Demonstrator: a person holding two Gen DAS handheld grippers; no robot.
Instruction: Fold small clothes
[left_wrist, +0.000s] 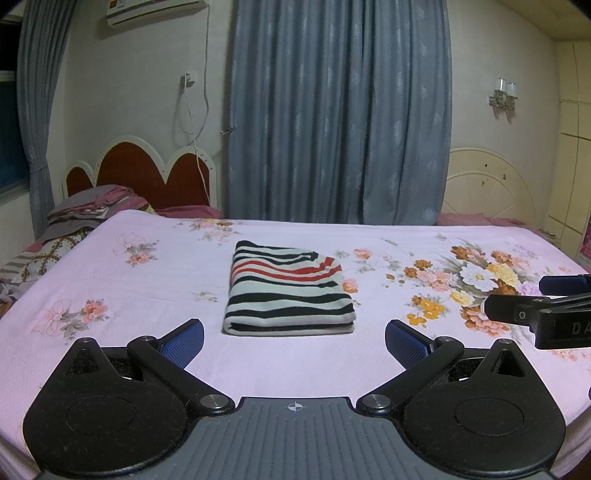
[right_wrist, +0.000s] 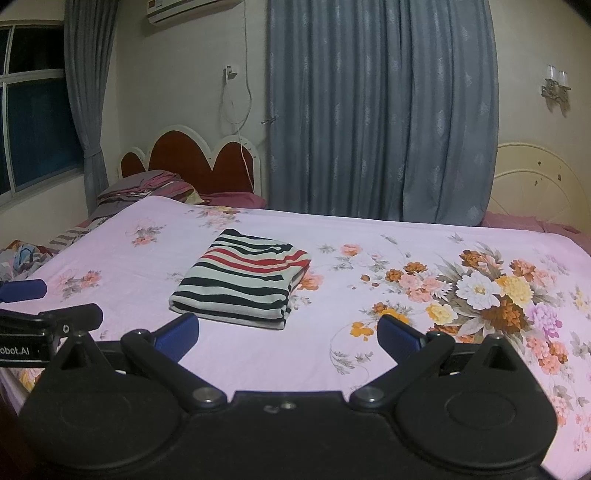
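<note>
Left wrist view: striped shirt (left_wrist: 290, 290) lies folded square mid-bed on the floral sheet (left_wrist: 147, 295), so I hold my left gripper (left_wrist: 294, 341) and right gripper (right_wrist: 288, 338) back, both spread apart and empty, fold apparently finished.

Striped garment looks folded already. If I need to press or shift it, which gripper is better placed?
Left, probably. The striped garment lies straight ahead of the open left gripper, centred between its fingers. From the open right gripper it sits off to the left, so that one would have to swing across.
</note>
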